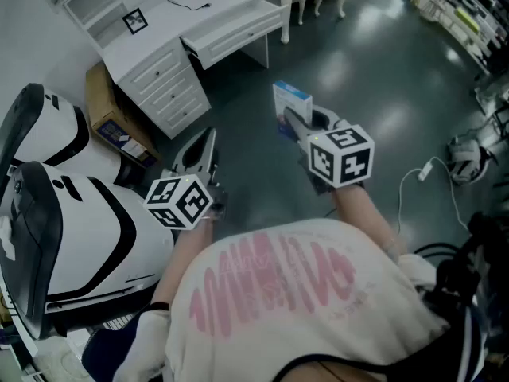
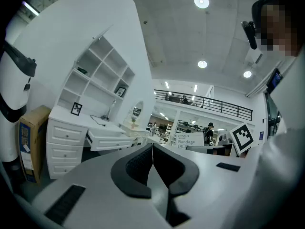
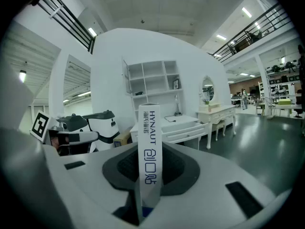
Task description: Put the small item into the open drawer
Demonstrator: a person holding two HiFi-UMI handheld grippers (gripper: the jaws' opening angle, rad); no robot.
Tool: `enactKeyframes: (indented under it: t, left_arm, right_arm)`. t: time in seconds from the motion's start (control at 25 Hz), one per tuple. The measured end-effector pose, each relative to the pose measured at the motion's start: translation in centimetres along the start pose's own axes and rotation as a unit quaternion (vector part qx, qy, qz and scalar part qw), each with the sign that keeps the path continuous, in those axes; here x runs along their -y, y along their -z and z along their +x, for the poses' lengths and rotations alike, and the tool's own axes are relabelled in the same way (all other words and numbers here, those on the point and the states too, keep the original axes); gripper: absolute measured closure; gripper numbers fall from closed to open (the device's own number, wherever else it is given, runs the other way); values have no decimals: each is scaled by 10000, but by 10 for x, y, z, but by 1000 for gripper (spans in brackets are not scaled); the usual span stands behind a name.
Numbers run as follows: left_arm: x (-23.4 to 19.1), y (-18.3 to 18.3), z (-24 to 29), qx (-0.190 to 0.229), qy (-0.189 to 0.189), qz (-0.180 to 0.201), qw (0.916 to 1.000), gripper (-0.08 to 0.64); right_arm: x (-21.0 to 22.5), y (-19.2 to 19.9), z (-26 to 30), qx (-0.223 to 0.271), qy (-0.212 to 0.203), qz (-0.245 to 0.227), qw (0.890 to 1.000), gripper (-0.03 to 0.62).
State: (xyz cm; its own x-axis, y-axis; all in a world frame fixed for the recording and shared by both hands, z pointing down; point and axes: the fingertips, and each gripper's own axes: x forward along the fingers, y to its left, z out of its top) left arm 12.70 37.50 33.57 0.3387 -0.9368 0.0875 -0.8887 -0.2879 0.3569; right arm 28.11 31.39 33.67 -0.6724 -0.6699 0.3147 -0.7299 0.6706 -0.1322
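Glossy dark floor (image 1: pixel 382 78); right claw (image 3: pixel 148 151) clamps a flat white box (image 3: pixel 149 123), left claw (image 2: pixel 153 149) pressed together, empty.

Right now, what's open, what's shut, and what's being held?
wide white desk drawer: pulled open.
three stacked white side drawers: all closed.
small white-and-blue cardboard box: upright, clamped between the jaws of the right gripper.
right gripper: shut on the box.
left gripper: shut, holding nothing.
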Motion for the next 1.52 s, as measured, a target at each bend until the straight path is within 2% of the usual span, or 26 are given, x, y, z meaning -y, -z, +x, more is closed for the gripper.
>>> enactKeyframes:
  t: [0.4,0.64,0.8,1.08,1.28,1.52]
  left_arm:
    - [-19,3,7,13,-161,-139,9998,529]
    - [-51,8,21,36,-229,-462,9987,529]
    - [-79,6,47,-64,-117,-562,9983,531]
    - [-144,-29,113,21,-113,-686,9976,532]
    - [-178,-66,165,-31,208,-489,9986,531]
    - [-232,-109,209,34,405,-315,9987,532]
  right_arm:
    - [4,6,23,-108,-143,163,9997,505]
    - [12,14,58,-300,-161,278,9990,505]
    - [22,9,95,-388,-99,279,9988,505]
    - [50,-23,168,-435,86,274,9986,505]
    - [69,-58,222,-346,218,363,9985,505]
    - [81,-102,291,-113,298,386,9987,505]
